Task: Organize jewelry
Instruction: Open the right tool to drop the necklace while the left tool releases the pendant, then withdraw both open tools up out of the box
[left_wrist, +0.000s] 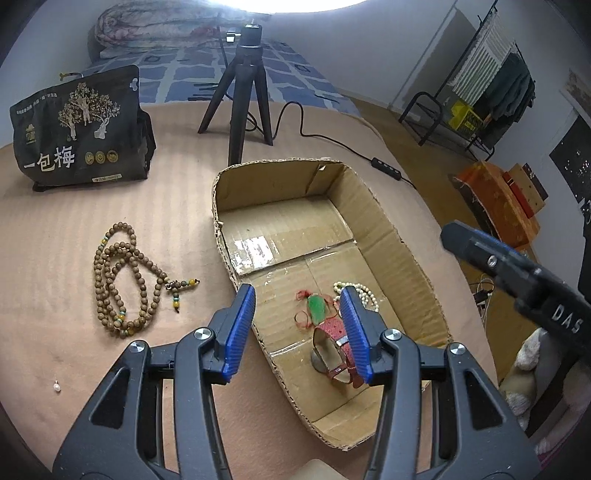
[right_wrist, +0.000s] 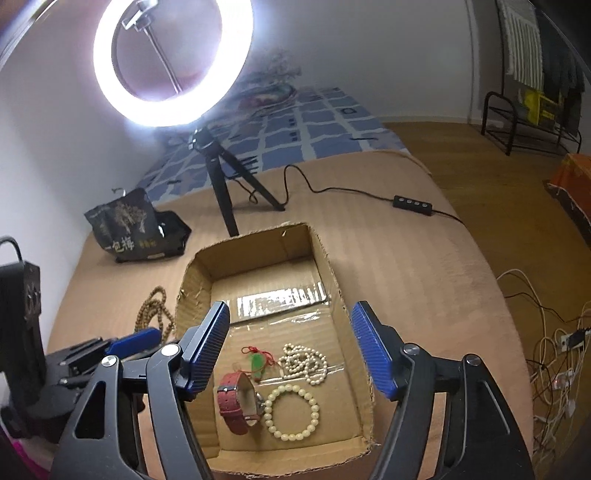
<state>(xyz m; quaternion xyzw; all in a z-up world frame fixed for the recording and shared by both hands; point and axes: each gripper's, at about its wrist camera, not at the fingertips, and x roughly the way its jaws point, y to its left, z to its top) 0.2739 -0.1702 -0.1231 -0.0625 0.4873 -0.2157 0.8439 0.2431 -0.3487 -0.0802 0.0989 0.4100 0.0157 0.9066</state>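
An open cardboard box (left_wrist: 399, 240) (right_wrist: 336, 280) sits on the tan bed cover. In it lie a red-strap watch (right_wrist: 238, 400) (left_wrist: 332, 350), a green pendant on red cord (right_wrist: 257, 361) (left_wrist: 317, 308), a pearl necklace (right_wrist: 304, 363) (left_wrist: 364, 291) and a cream bead bracelet (right_wrist: 291, 411). A brown wooden bead mala (left_wrist: 127, 280) (right_wrist: 153, 314) and a small pearl drop (left_wrist: 56, 387) lie on the cover left of the box. My left gripper (left_wrist: 297, 332) is open and empty over the box's near left wall. My right gripper (right_wrist: 290, 349) is open and empty above the box.
A black snack bag (left_wrist: 79, 129) (right_wrist: 127, 225) stands at the back left. A ring light (right_wrist: 170, 59) on a black tripod (left_wrist: 243, 96) stands behind the box, its cable and switch (right_wrist: 412, 205) running right. Floor cables (right_wrist: 554, 354) lie beyond the bed's right edge.
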